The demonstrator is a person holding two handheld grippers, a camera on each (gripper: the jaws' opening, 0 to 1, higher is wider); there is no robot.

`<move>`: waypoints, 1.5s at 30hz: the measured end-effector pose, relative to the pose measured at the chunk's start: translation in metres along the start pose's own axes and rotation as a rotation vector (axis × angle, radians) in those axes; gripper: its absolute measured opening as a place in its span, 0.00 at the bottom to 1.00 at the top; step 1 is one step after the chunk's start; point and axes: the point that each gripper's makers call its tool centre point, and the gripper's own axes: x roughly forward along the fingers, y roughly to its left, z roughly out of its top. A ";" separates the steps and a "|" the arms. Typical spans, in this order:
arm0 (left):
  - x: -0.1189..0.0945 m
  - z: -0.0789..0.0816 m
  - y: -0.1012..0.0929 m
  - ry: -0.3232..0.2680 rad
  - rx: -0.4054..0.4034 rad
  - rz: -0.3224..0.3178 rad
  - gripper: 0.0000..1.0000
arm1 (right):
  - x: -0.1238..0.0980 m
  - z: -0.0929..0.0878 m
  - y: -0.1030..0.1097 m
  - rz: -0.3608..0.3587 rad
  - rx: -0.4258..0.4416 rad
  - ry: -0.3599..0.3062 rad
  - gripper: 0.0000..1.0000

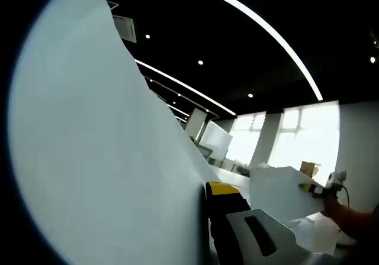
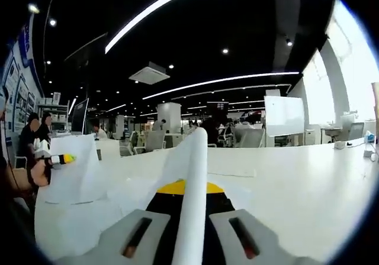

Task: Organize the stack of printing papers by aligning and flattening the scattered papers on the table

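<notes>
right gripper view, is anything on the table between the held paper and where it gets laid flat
Nothing visible blocks it. The right gripper is shut on an upright white paper sheet; below lie only loose white sheets on the white table. The left gripper holds another white sheet off to the side.

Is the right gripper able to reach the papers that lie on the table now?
Probably not yet: the right gripper is shut on a sheet standing between its jaws. The loose papers lie close ahead on the table.

Dark ceiling, bright light strips (image 1: 260, 25) arcing from fisheye bend. Windows (image 1: 308, 132) blown out at 3 o'clock. Near paper (image 1: 89, 158) soft, blurred at edges.
</notes>
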 end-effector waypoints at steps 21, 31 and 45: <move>0.001 -0.001 0.007 0.000 -0.002 -0.008 0.08 | 0.003 0.010 0.006 0.012 -0.002 -0.009 0.00; 0.002 -0.003 0.005 0.004 -0.004 -0.019 0.08 | 0.005 0.014 0.007 0.015 0.004 -0.017 0.00; 0.001 -0.003 0.001 0.003 -0.003 -0.015 0.08 | 0.006 0.023 0.014 0.024 0.010 -0.042 0.00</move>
